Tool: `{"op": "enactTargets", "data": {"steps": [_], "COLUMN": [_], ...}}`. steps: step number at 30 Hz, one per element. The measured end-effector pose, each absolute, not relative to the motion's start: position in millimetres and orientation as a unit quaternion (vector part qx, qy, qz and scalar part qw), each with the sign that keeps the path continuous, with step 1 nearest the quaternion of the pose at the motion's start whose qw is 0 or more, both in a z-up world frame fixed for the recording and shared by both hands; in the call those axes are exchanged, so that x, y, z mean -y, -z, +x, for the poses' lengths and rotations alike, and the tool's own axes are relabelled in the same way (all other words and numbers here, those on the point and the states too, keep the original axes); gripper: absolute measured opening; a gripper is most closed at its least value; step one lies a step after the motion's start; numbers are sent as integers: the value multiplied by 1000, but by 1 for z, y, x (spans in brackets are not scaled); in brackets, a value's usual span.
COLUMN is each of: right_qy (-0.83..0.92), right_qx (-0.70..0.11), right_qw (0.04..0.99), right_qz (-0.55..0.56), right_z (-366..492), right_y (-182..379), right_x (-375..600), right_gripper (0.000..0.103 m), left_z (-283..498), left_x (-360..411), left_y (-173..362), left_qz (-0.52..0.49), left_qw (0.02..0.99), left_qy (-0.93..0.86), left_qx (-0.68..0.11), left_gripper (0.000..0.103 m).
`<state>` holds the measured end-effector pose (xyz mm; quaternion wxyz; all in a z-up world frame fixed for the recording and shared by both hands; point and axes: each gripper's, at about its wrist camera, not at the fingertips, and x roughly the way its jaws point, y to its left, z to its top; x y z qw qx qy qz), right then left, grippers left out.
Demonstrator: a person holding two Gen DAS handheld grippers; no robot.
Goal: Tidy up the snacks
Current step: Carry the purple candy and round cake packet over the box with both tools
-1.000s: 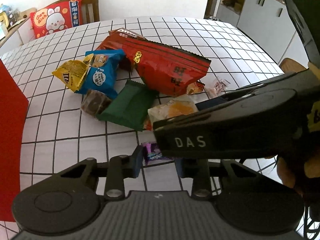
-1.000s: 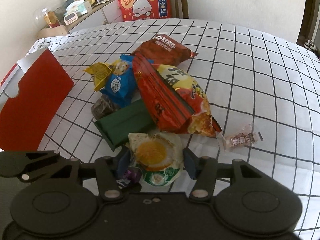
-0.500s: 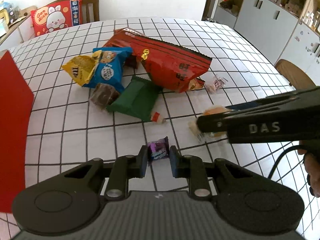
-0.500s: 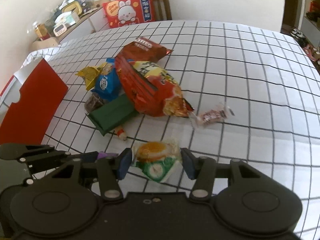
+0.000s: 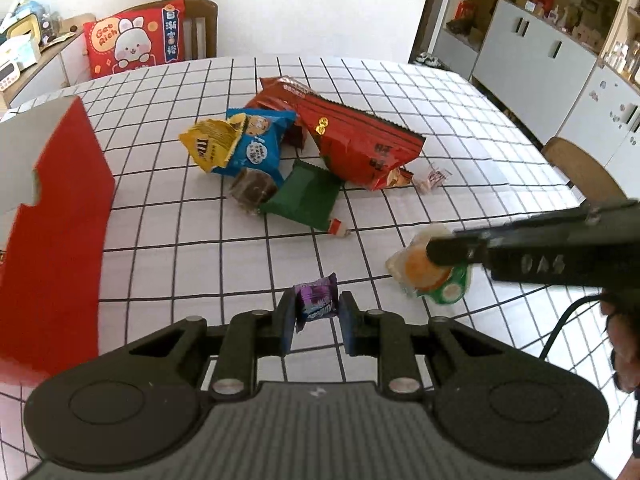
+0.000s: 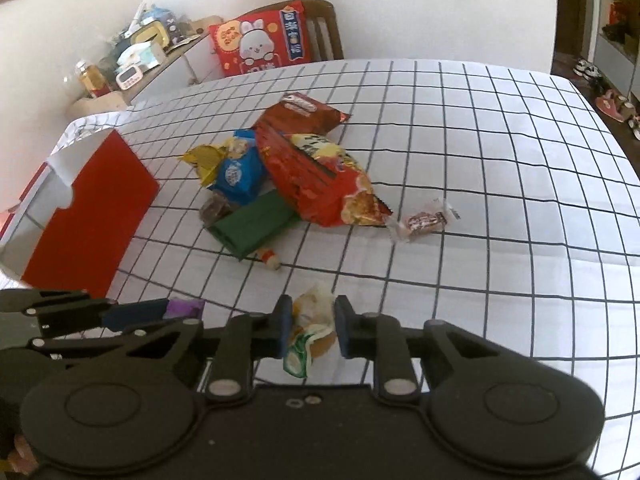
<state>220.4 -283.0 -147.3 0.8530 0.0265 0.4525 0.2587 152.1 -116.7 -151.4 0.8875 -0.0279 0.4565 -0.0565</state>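
Observation:
My left gripper (image 5: 315,312) is shut on a small purple candy (image 5: 316,302) and holds it above the table. My right gripper (image 6: 311,322) is shut on a clear packet with an orange pastry and green label (image 6: 310,332); that packet also shows in the left wrist view (image 5: 430,274). A pile of snacks lies mid-table: a large red chip bag (image 6: 316,178), a blue cookie pack (image 6: 236,174), a yellow M&M's bag (image 5: 210,146), a green bar (image 6: 254,224) and a brown cake (image 5: 252,190). An open red box (image 6: 88,216) stands at the left.
A small wrapped candy (image 6: 424,222) lies right of the pile, and a tiny red-white sweet (image 6: 269,258) lies in front of the green bar. A chair with a red rabbit cushion (image 6: 262,40) stands at the table's far side. A sideboard with clutter (image 6: 136,60) is at the back left.
Both grippers closed on their snacks, lifted them off the table and pulled back from the pile. The tiny red-white sweet under the pastry packet came into view.

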Motion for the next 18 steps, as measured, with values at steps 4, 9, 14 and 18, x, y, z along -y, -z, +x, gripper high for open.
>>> {"op": "enactTargets", "data": {"steps": [4,9,14,18], "right_qy": [-261,-259,-255,-247], "right_qx": [-454,-465,-455,-451], "right_qw": [852,847,853,857], "right_qz": [3,-7,-11,-21], "right_z": [208,205,202,197], "right_y": [152,161,163,160], "right_x": [272,262,258,257], "right_gripper": [21,30,28,27], "left_z": [143,137,132,128], "left_x": [109,99,92,88], "left_y": [145,143,140,135], "left_qz": [-30,-34,-38,-38], "left_qw": [890,889,890,891], "left_qy": [58,56,56,57], "left_qx": [-452,-454,-452,-449], "left_gripper": [22,22,22,22]}}
